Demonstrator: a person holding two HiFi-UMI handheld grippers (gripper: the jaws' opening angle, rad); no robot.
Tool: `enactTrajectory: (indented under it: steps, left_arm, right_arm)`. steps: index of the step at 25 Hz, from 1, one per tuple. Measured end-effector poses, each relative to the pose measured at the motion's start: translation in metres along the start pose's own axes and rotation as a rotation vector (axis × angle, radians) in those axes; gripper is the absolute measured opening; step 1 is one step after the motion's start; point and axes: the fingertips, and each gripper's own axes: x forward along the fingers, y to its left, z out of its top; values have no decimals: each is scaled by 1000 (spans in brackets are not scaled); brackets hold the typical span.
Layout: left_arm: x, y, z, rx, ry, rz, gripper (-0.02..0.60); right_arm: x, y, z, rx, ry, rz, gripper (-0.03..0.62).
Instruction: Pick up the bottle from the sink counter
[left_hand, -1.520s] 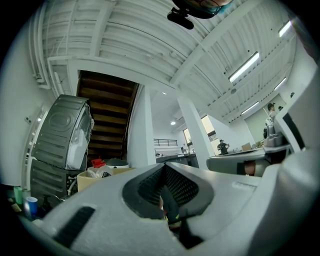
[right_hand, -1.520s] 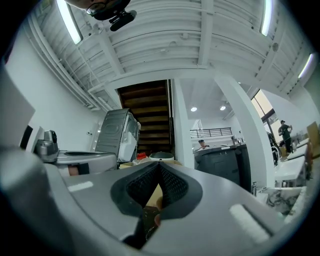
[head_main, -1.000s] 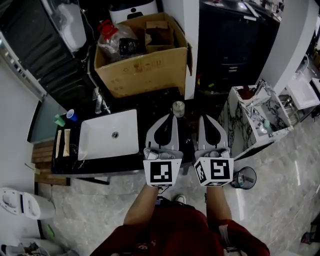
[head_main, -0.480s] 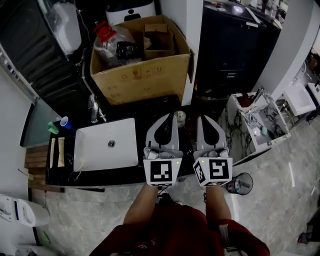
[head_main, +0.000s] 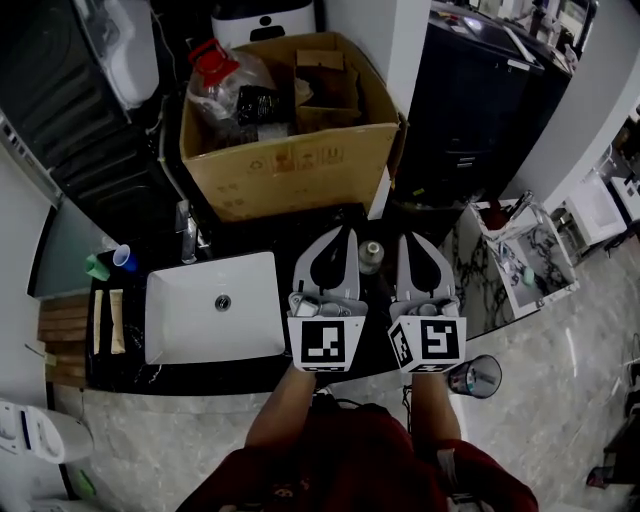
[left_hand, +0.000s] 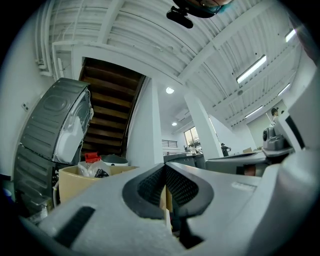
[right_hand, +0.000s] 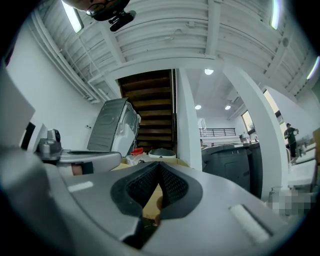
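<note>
In the head view a small bottle (head_main: 371, 256) with a grey cap stands on the dark sink counter (head_main: 270, 372), between the tips of my two grippers. My left gripper (head_main: 338, 232) is just left of it and my right gripper (head_main: 407, 239) just right, both held above the counter's front part. Both are shut with nothing between the jaws. In the left gripper view the left gripper (left_hand: 164, 167) has its tips closed together, and in the right gripper view the right gripper (right_hand: 159, 165) shows the same. Neither gripper view shows the bottle.
A white basin (head_main: 212, 306) with a tap (head_main: 186, 233) lies left of the grippers. Behind the counter stands a cardboard box (head_main: 292, 120) full of items. Cups (head_main: 112, 261) sit at the counter's far left. A marble side counter (head_main: 510, 265) is at right, a bin (head_main: 473, 376) on the floor.
The head view has shifted: the counter and basin sit lower and further left in the picture, and the bottle now shows between the gripper tips rather than beyond them. Both grippers stay shut.
</note>
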Motion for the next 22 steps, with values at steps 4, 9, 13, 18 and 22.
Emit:
enactTrajectory:
  steps: [4, 9, 13, 18, 22]
  left_arm:
    - [11, 8, -6, -8, 6, 1, 3]
    - [28, 6, -17, 26, 30, 17, 3]
    - [40, 3, -21, 61, 21, 40, 3]
    - [48, -4, -31, 67, 40, 43, 3]
    - [52, -7, -36, 48, 48, 40, 3]
  right_arm:
    - [13, -5, -6, 4, 10, -11, 1]
    - [29, -20, -11, 19, 9, 9, 0]
    - [39, -33, -11, 26, 0, 38, 2]
    - [42, -41, -16, 37, 2, 47, 2]
    - [40, -44, -22, 41, 16, 44, 0]
